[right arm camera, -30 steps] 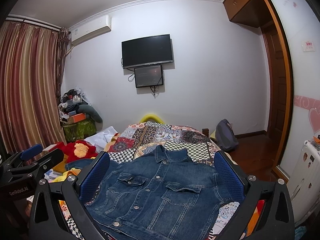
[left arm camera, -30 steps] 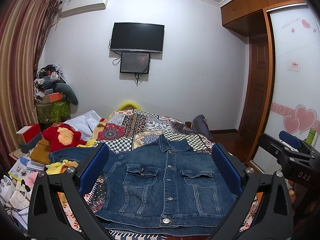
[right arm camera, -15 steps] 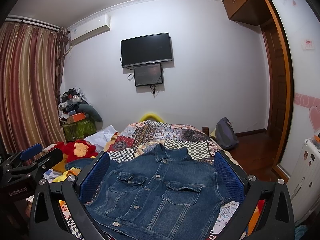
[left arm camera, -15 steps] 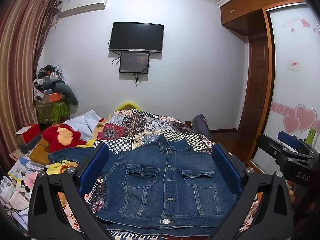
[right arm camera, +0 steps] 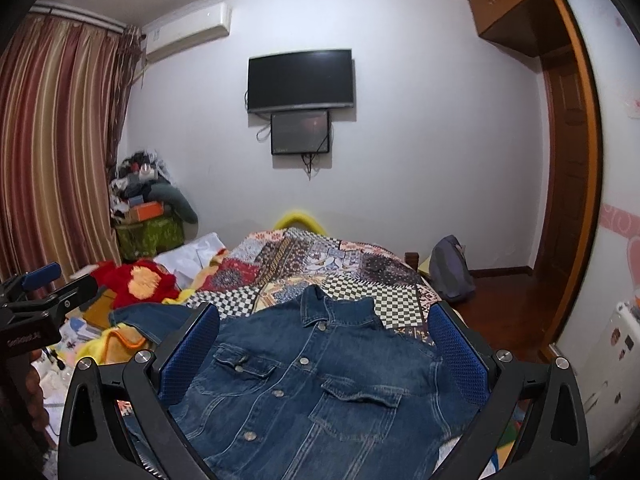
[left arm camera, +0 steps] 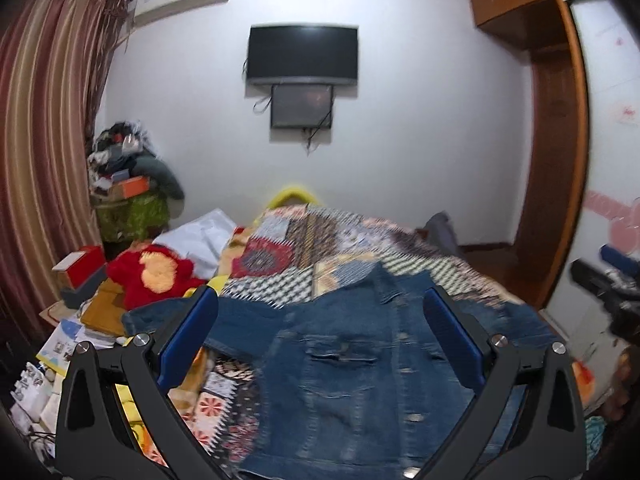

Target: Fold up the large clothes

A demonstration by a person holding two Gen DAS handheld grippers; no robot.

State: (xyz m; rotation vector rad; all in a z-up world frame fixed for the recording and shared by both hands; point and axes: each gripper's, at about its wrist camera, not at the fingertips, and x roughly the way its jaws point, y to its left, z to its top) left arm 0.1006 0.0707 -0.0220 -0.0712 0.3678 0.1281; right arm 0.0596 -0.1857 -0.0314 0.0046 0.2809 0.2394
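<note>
Left gripper (left arm camera: pixel 320 340): spread wide, blue pads (left arm camera: pixel 188 338) apart with nothing between them; it hangs above the near half of the jacket. This view is blurred.
Right gripper (right arm camera: pixel 324 350): also spread wide, nothing pinched; its pads (right arm camera: pixel 458 354) frame the jacket's chest from above. It shows at the right edge of the left wrist view as a black body with a blue tip.
Jacket (right arm camera: pixel 312 384): blue denim, lying front up and buttoned on the near end of the bed, collar pointing toward the far wall. Two flap chest pockets show. One sleeve (right arm camera: pixel 150 320) runs out to the left, over the bed's edge toward the clutter.
Quilt (right arm camera: pixel 344 264): patchwork with checkered squares, covering the bed under and beyond the jacket.
Plush (right arm camera: pixel 138 282): red with an orange patch, left of the bed, just beyond the sleeve's end.
Bag (right arm camera: pixel 450 270): grey, on the floor at the bed's far right corner.
Pile (right arm camera: pixel 148 216): boxes and clothes stacked in the left corner by the striped curtain (right arm camera: pixel 56 152).
TV (right arm camera: pixel 301 79): dark, on the far wall, a smaller screen (right arm camera: pixel 301 132) just below it.
Door (right arm camera: pixel 566 184): brown wood, far right.
</note>
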